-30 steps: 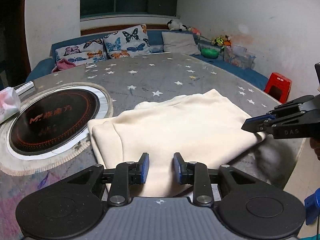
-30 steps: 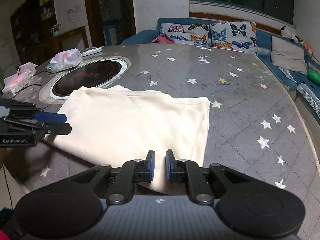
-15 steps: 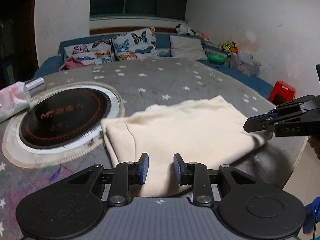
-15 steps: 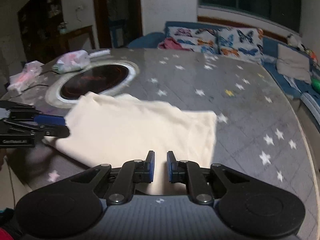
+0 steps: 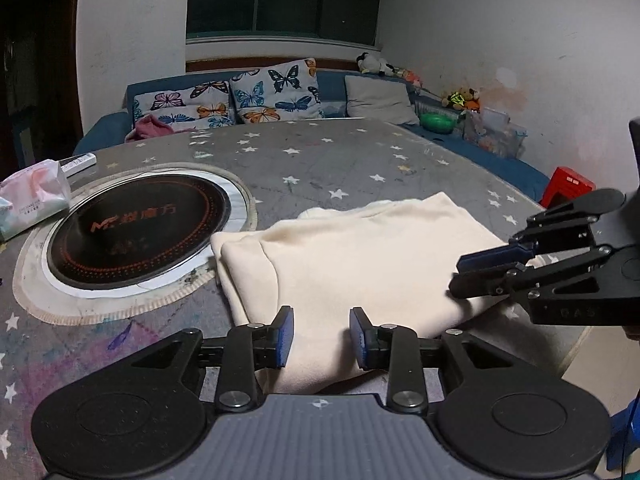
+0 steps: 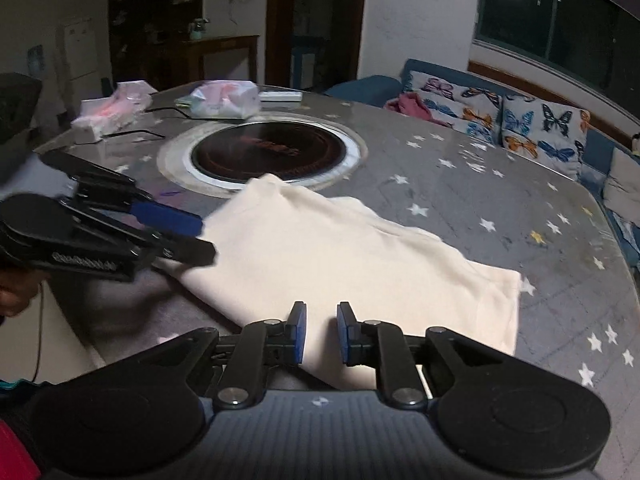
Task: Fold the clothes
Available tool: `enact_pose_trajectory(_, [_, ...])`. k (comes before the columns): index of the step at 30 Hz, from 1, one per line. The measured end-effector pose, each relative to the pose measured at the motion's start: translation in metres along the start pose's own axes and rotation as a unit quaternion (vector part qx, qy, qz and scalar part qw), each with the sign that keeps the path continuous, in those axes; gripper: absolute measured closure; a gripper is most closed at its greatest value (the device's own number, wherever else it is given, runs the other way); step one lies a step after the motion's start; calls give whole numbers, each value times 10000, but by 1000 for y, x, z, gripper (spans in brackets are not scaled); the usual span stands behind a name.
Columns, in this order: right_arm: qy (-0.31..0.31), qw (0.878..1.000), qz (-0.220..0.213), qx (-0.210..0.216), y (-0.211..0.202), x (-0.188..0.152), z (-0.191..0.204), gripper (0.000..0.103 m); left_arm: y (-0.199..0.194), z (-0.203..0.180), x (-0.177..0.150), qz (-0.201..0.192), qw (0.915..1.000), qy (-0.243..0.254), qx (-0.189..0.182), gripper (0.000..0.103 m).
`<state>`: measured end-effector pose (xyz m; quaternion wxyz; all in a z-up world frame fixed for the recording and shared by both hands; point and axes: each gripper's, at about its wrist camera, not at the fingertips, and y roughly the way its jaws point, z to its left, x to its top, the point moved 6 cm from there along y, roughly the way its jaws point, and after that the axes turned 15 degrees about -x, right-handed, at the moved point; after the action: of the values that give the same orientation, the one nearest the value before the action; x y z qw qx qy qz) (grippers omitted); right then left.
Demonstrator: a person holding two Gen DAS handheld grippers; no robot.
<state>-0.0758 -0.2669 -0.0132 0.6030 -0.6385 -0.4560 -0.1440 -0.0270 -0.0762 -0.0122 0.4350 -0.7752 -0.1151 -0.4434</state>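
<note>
I am near the end of a fold. The cream top (image 5: 352,268) lies folded on the near edge of the gray, star-dotted desk (image 5: 320,168), just beside the round black cooktop (image 5: 136,228) set into it. It looks soft, thick and fuzzy, with rounded folded edges.

My left gripper (image 5: 320,330) has its fingers opening, with the near edge of the cloth between them; the pads do not seem to press it. My right gripper (image 6: 321,330) is opening its fingers too, a small gap, with cloth between them but not pinched.

Next I think I must let go fully, then grab an edge and fold the top once more, keeping the layers flat.
</note>
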Motion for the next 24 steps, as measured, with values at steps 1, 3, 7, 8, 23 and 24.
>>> enact_pose_trajectory(1, [-35,10000,-5,43,0,0,3,87,2,0,-2,18,10000,-11,12,68])
enact_pose_trajectory(3, [-180,9998,78,-3,6,-5,10,87,1,-1,-3,9,10000,-4,17,68])
enact_pose_trajectory(7, [-205,9998,28,6,0,-1,9,87,-7,1,2,-77,9999,-61,50,65])
enact_pose_trajectory(8, [-191,9998,-23,-6,-1,2,9,87,-8,2,3,-106,9999,-68,76,65])
enact_pose_trajectory(23, [901,9952,5,-375,29,21,-55,83,-2,15,-5,73,9995,-248,193,65])
enact_pose_trajectory(24, [1045,9932,35,-512,38,22,-66,83,-1,16,-5,79,9995,-255,193,65])
